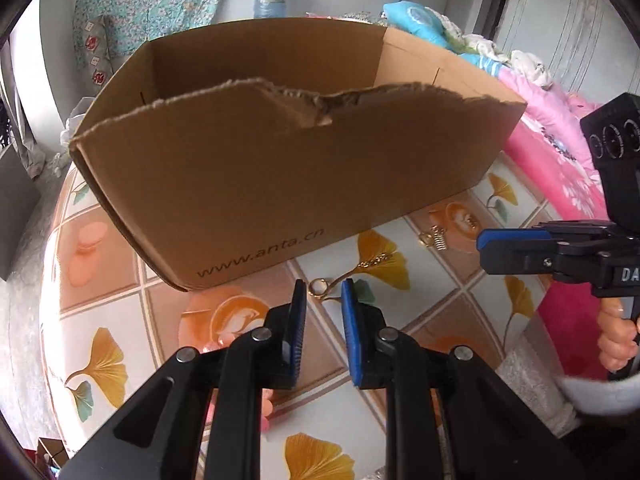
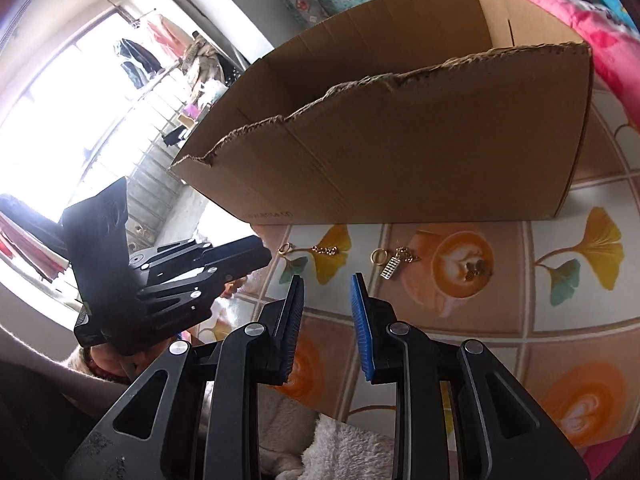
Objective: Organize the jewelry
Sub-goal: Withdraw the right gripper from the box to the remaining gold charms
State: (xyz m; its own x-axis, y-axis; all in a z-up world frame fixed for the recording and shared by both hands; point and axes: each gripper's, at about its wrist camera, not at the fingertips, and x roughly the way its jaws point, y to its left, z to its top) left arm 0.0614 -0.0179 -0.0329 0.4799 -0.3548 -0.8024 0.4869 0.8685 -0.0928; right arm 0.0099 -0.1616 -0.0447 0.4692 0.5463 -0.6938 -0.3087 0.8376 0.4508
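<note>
A counter [image 1: 120,300] covered in a ginkgo-leaf and latte-art cloth carries an open cardboard box [image 1: 280,160] with a torn front edge, bedding piled behind it. In front of the box lies the jewelry: a gold ring-and-chain piece [image 1: 320,286] just ahead of the left gripper [image 1: 323,292], whose jaws stand slightly parted over it, grasping nothing. Further right sits a gold ring with a small ridged charm [image 2: 390,264], and a tiny gold piece [image 2: 476,268] on the printed cup. The right gripper [image 2: 326,286] hovers with jaws apart, empty, near the charm.
</note>
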